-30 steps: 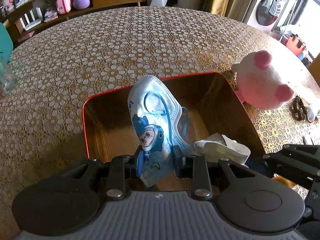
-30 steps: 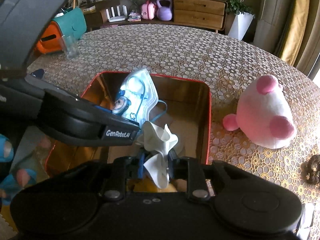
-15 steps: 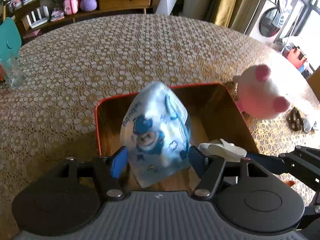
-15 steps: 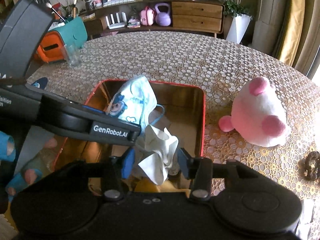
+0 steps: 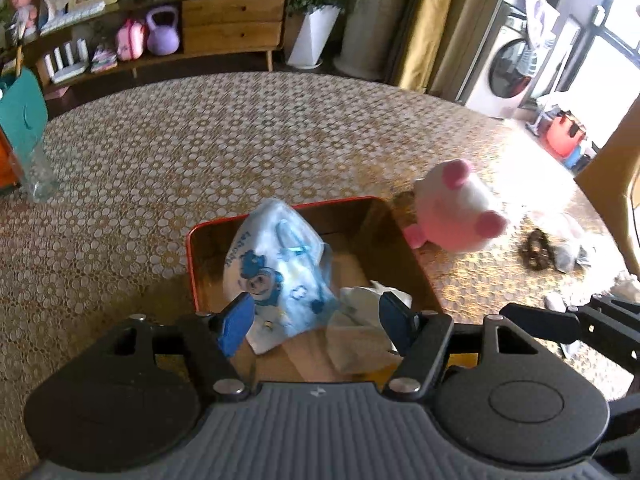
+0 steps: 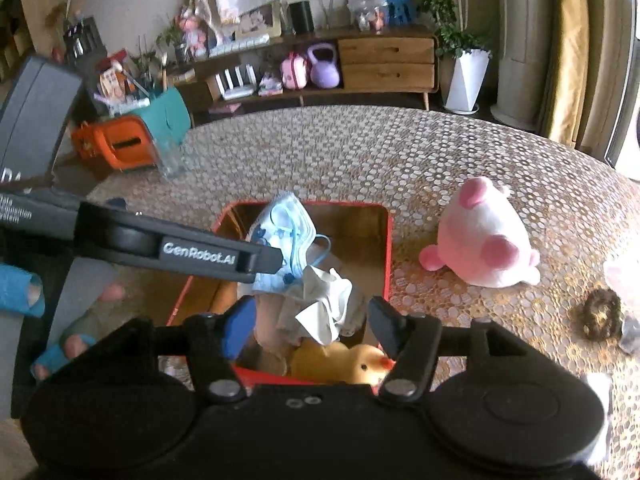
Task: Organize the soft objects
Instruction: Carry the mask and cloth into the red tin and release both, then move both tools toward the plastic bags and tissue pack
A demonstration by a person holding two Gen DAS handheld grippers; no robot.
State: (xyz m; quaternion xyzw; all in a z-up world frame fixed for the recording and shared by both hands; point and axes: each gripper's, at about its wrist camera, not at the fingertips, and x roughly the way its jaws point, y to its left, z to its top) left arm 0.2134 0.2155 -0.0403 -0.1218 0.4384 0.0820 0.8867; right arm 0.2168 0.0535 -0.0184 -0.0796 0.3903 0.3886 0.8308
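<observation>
A red-rimmed metal tin [image 5: 192, 264] [image 6: 386, 248] stands on the lace-covered table. Inside it a blue cartoon face mask [image 5: 272, 268] [image 6: 286, 226] leans on the far wall, beside a crumpled white cloth [image 5: 360, 300] [image 6: 324, 304] and a yellow duck toy [image 6: 344, 364]. My left gripper [image 5: 316, 320] hangs open above the tin, its pads clear of the mask. Over the cloth, my right gripper [image 6: 312, 324] has its jaws opening, and nothing touches them. A pink and white plush [image 5: 456, 208] [image 6: 484, 248] lies on the table to the right of the tin.
A drinking glass [image 5: 38, 176] [image 6: 170, 158] stands at the far left by an orange and teal box [image 6: 128, 140]. A dark scrunchie [image 6: 600, 314] [image 5: 534, 248] lies right of the plush. The left gripper's arm [image 6: 200, 250] crosses the right wrist view.
Both grippers opened and let go, the left of the mask, the right of the white cloth. Both rose and drew back from the tin, where mask and cloth now lie.
</observation>
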